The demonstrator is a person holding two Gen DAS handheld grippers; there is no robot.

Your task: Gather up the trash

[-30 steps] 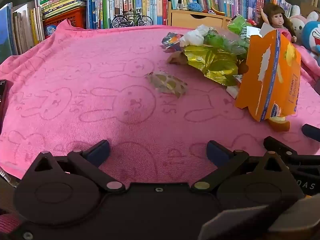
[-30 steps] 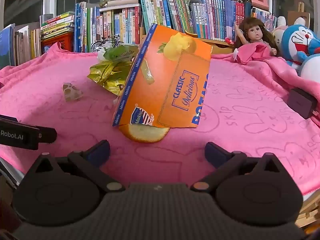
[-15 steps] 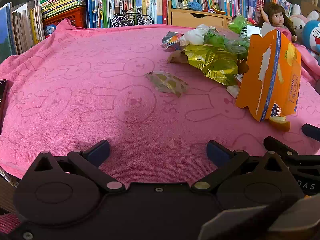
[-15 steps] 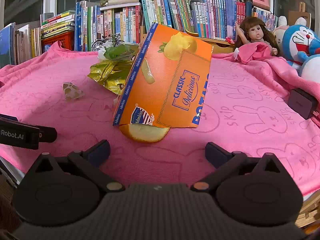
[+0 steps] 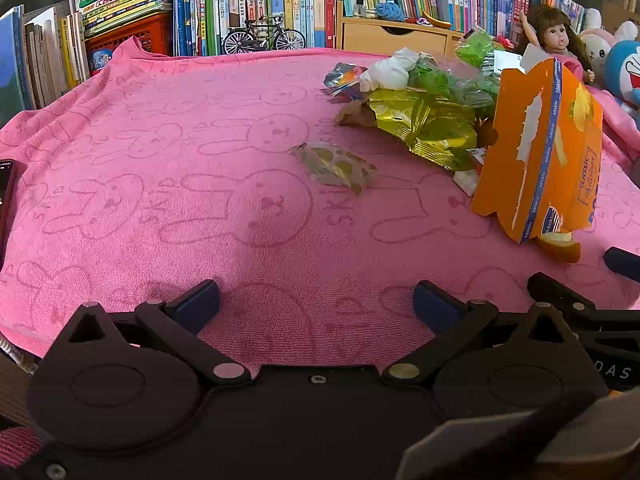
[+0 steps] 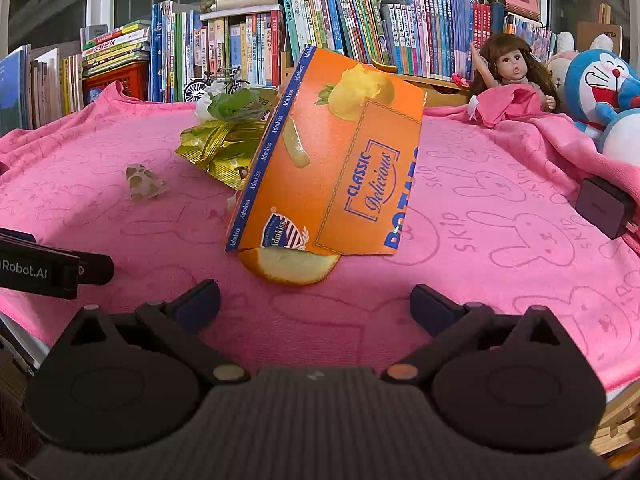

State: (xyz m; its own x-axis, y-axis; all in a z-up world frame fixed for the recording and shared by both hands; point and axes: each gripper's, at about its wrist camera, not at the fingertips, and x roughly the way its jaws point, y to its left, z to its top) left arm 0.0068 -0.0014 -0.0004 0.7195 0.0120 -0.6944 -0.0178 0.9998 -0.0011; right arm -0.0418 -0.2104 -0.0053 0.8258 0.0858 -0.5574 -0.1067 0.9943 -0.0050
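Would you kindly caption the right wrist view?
Open right gripper faces a tilted orange box over an orange peel.

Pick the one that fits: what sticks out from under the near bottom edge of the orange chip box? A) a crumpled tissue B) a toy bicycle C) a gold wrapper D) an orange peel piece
D: a curved orange peel piece shows under the tilted orange chip box on the pink towel.

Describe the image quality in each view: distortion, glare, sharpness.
Left wrist view: strong fisheye bowing of the bookshelf, sheen on the gold wrapper, the left tool dark but sharp. Right wrist view: same curvature, orange box crisp, bright windows, dark corners.
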